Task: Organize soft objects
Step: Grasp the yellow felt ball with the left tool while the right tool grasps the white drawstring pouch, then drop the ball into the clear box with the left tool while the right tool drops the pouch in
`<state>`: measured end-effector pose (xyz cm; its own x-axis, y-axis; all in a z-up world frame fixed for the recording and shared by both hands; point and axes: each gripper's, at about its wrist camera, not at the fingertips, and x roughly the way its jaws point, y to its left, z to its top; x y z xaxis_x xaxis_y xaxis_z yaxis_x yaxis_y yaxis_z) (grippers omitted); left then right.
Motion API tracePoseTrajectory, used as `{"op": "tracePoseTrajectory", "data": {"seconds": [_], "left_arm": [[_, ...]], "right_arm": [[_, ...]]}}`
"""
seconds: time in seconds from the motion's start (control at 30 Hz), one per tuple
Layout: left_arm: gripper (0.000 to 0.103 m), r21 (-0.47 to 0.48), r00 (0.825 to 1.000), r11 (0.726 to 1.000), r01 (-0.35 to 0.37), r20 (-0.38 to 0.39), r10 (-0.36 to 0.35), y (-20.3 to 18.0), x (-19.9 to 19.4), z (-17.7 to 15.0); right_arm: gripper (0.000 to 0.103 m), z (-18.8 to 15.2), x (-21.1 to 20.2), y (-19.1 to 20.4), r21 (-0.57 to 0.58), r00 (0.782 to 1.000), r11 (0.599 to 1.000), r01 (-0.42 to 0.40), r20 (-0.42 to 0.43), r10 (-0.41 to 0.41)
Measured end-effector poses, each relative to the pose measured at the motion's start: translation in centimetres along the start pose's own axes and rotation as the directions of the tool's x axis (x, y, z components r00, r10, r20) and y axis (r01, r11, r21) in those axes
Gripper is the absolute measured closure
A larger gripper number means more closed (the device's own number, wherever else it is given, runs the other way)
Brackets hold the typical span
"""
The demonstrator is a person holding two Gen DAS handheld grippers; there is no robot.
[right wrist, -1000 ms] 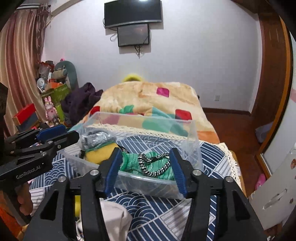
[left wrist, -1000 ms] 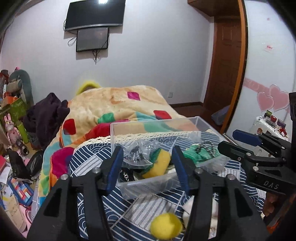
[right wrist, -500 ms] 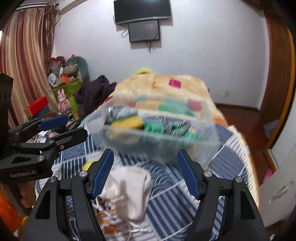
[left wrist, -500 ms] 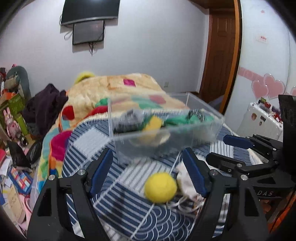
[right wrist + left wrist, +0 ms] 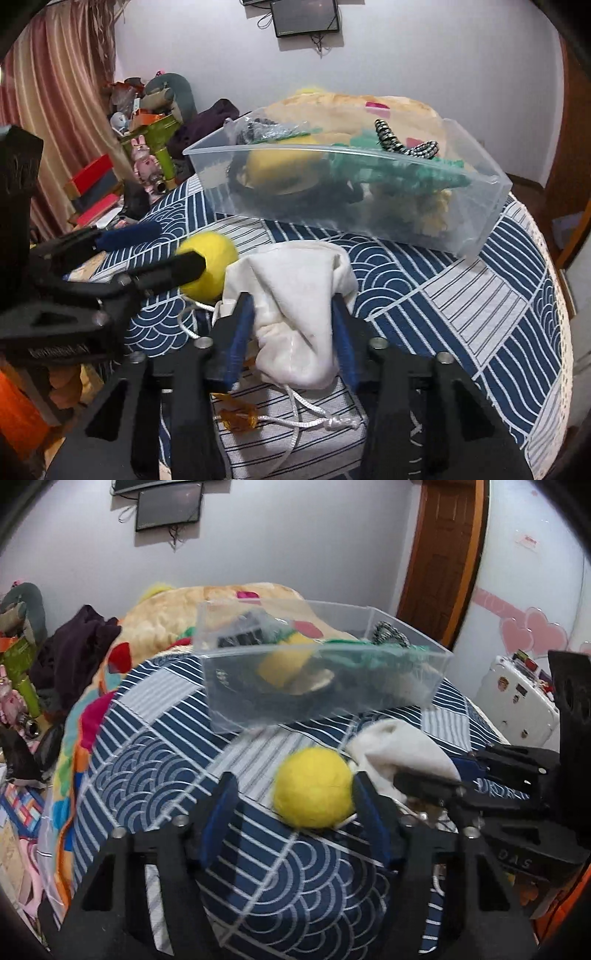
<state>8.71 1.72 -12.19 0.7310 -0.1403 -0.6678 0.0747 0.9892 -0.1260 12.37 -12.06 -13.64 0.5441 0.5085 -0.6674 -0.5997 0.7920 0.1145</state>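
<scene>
Both your grippers have come down from the bin (image 5: 369, 192): left gripper (image 5: 295, 805) fingers spread around the ball (image 5: 313, 787), right gripper (image 5: 291, 332) fingers spread around the bag (image 5: 295, 314), both on the bed (image 5: 461, 295).

In front of us, our right hand-held gripper (image 5: 293, 332) stands open with its blue-padded fingers (image 5: 240, 334) on either side of a white drawstring pouch (image 5: 295, 314), which lies on the tabletop (image 5: 461, 302) covered in a navy and white patterned cloth. We cannot tell whether the pads touch the fabric. The pouch's white cord (image 5: 306, 417) trails toward us beside a small amber object (image 5: 236, 415). Just left of the pouch sits a yellow ball (image 5: 212, 267), with our left hand-held gripper (image 5: 162, 251) open around it. Beyond them, a clear plastic bin (image 5: 351, 184) holds yellow, green and black-and-white soft items.
</scene>
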Motion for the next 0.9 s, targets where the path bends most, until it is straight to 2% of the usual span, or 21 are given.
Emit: {"op": "tracePoseTrajectory", "data": {"seconds": [0.03, 0.07, 0.17, 0.4, 0.57, 0.9], "left_arm": [[0.051, 0.0, 1.0, 1.0, 0.015, -0.003, -0.015, -0.1, 0.1, -0.1], [0.06, 0.003, 1.0, 1.0, 0.029, -0.005, -0.029, -0.3, 0.2, -0.1], [0.065, 0.02, 1.0, 0.999, 0.027, 0.006, -0.027, -0.7, -0.1, 0.0], [0.066, -0.005, 0.998, 1.0, 0.029, 0.049, -0.029, -0.1, -1.7, 0.8], [0.066, -0.034, 0.994, 0.999, 0.031, 0.107, -0.027, 0.6, -3.1, 2.6], [0.066, -0.031, 0.976, 0.999, -0.006, 0.219, 0.012, 0.7, -4.5, 7.3]], "right_arm": [[0.08, 0.0, -0.2, 0.1, 0.0, 1.0, 1.0, 0.004, 0.004, -0.004], [0.081, -0.1, -0.3, 0.1, 0.001, 1.0, 1.0, 0.008, 0.011, -0.008], [0.085, -0.4, -1.0, 0.6, -0.018, 0.998, 0.999, 0.049, 0.038, -0.048], [0.086, 0.4, -2.6, 0.4, -0.017, 0.991, 0.995, 0.094, 0.098, -0.092], [0.086, 1.4, -4.2, -0.5, 0.008, 0.982, 0.993, 0.118, 0.147, -0.118], [0.086, 5.4, -7.3, -1.6, 0.061, 0.941, 0.987, 0.146, 0.301, -0.157]]}}
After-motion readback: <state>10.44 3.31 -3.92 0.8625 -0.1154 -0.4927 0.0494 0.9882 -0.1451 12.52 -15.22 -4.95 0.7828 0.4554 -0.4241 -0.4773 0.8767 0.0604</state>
